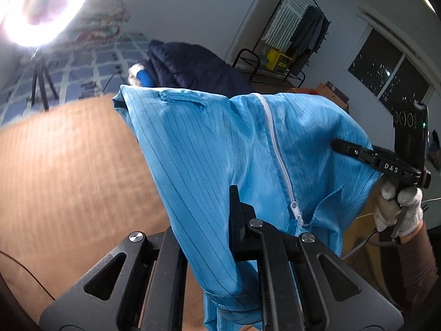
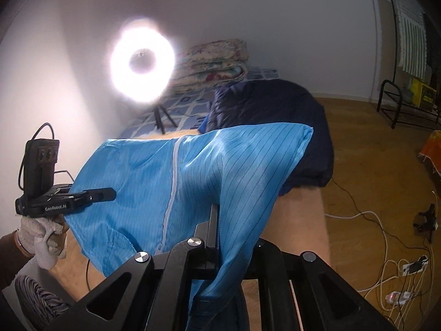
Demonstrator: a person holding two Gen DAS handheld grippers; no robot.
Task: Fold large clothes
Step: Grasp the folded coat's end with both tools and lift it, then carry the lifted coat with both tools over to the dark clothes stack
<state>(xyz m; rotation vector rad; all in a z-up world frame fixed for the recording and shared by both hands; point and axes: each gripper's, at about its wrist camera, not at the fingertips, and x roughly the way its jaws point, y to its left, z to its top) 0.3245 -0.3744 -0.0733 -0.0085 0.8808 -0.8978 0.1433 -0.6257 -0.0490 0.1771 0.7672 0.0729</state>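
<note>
Between your two grippers hangs the blue jacket (image 1: 209,149), lifted above the brown table (image 1: 69,171) with its white zipper (image 1: 278,154) facing you. Your left gripper (image 1: 237,220) is clamped on one edge of the cloth, and your right gripper (image 2: 213,229) pinches the other edge the same way, so the fabric drapes between them. You look to be at the spreading step, with no fold made yet. Next, you will likely need to lower it flat on the table, zipper straight, keeping both edges taut and level. Writing on the tools reads "DAS" in the left view and "GenRobot.AI" in the right view. Beyond the jacket lies a dark navy coat (image 2: 273,115); whether it touches the jacket is hard to tell through the blur. Farther back glows a ring lamp (image 2: 142,60).
</note>
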